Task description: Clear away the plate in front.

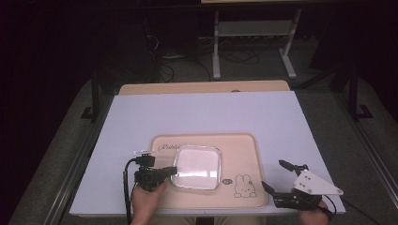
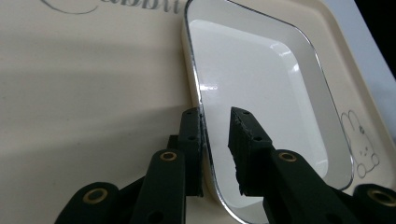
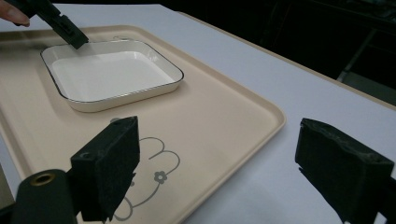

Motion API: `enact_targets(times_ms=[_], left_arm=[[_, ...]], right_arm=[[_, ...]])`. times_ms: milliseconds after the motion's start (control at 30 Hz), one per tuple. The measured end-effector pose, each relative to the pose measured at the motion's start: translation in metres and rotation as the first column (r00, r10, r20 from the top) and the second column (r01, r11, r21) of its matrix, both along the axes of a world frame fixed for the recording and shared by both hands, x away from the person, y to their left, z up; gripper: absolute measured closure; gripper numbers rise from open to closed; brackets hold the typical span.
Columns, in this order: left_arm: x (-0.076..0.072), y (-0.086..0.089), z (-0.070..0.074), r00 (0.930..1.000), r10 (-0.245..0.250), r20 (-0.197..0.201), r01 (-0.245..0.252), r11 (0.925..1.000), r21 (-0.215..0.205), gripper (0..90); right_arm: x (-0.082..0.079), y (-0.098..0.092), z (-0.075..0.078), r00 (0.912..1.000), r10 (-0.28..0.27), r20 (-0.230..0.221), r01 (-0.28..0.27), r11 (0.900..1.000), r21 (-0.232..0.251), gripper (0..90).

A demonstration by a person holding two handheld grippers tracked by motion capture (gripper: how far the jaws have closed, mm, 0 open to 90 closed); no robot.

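A white square dish (image 1: pixel 198 167) with a dark thin rim lies on a beige tray (image 1: pixel 244 145) printed with a rabbit. My left gripper (image 1: pixel 170 171) is at the dish's left rim. In the left gripper view the rim of the dish (image 2: pixel 261 84) runs between the jaws of this gripper (image 2: pixel 215 114). One pad lies against the rim's outside; the other stands clear over the inside, so the gripper is open. My right gripper (image 1: pixel 273 174) stands wide open at the tray's front right corner with nothing between its jaws (image 3: pixel 224 149). From there the dish (image 3: pixel 107 74) lies farther off.
The tray (image 3: pixel 219 107) rests on a white table top (image 1: pixel 202 112) with a wooden strip along the far edge. Dark floor, cables and a metal stand lie beyond the table. A hand's fingertip (image 3: pixel 11 14) shows behind the left gripper (image 3: pixel 70 32).
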State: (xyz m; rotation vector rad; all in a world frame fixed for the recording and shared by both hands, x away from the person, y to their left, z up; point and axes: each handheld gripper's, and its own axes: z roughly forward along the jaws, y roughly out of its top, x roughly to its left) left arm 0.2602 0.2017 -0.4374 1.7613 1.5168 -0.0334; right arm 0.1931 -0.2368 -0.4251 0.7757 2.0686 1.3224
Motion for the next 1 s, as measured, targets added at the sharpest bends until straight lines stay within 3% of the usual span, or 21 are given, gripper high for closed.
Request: enact_targets(times_ms=[333, 800, 1000], left_arm=[[-0.0064, -0.0019, -0.0032, 0.9995, -0.03, 0.011, 0.03, 0.9995, -0.006, 69.1], [-0.0066, -0.0036, -0.007, 0.9988, -0.047, 0.011, 0.047, 0.9987, -0.021, 74.0], [-0.0078, -0.0009, -0.0004, 0.9978, -0.034, 0.057, 0.034, 0.9993, -0.012, 70.9]], right_arm=[[0.0, 0.0008, -0.0001, 1.0, 0.003, -0.002, -0.003, 1.0, -0.003, 13.0], [0.0, 0.0002, 0.0003, 1.0, 0.001, 0.002, -0.001, 1.0, 0.005, 13.0], [-0.0002, 0.0003, 0.0004, 1.0, 0.004, 0.004, -0.004, 1.0, 0.004, 13.0]])
